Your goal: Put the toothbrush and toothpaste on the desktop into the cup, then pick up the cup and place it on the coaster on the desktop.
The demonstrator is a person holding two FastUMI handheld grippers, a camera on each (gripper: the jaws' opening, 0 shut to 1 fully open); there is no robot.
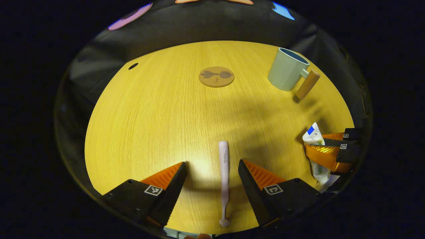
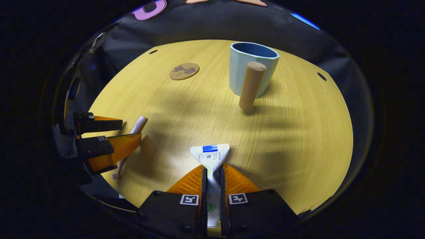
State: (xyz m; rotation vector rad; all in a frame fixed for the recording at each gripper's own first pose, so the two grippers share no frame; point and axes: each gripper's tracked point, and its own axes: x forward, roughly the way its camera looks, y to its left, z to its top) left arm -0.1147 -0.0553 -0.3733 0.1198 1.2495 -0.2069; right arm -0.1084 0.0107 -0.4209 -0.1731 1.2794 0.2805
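Straddling the toothbrush (image 1: 224,172), the left tongs (image 1: 211,179) stand wide apart at the bottom of the left gripper view, one finger on each side of the handle and neither touching it. The toothbrush lies flat on the counter (image 1: 149,126) with its long axis running straight up and down the frame, in line with the fingers, bristle head at the lower edge and handle end pointing toward the coaster (image 1: 216,76) in the upper middle. That alignment is what the coming move seems to turn on: closing should catch the handle across its narrow width, provided the tongs sit low enough.

At the bottom centre of the right gripper view, the right tongs (image 2: 212,186) are clamped on the toothpaste (image 2: 210,156), both fingers pressing its flattened body, with the crimped end sticking out ahead toward the cup (image 2: 253,68). The cup stands upright in the upper middle of that frame, its wooden handle (image 2: 251,85) turned toward the camera, mouth open. The right side is clearly nearer the cup; in the left gripper view it sits at the upper right, well apart from the toothbrush. Both items are yet to go in.
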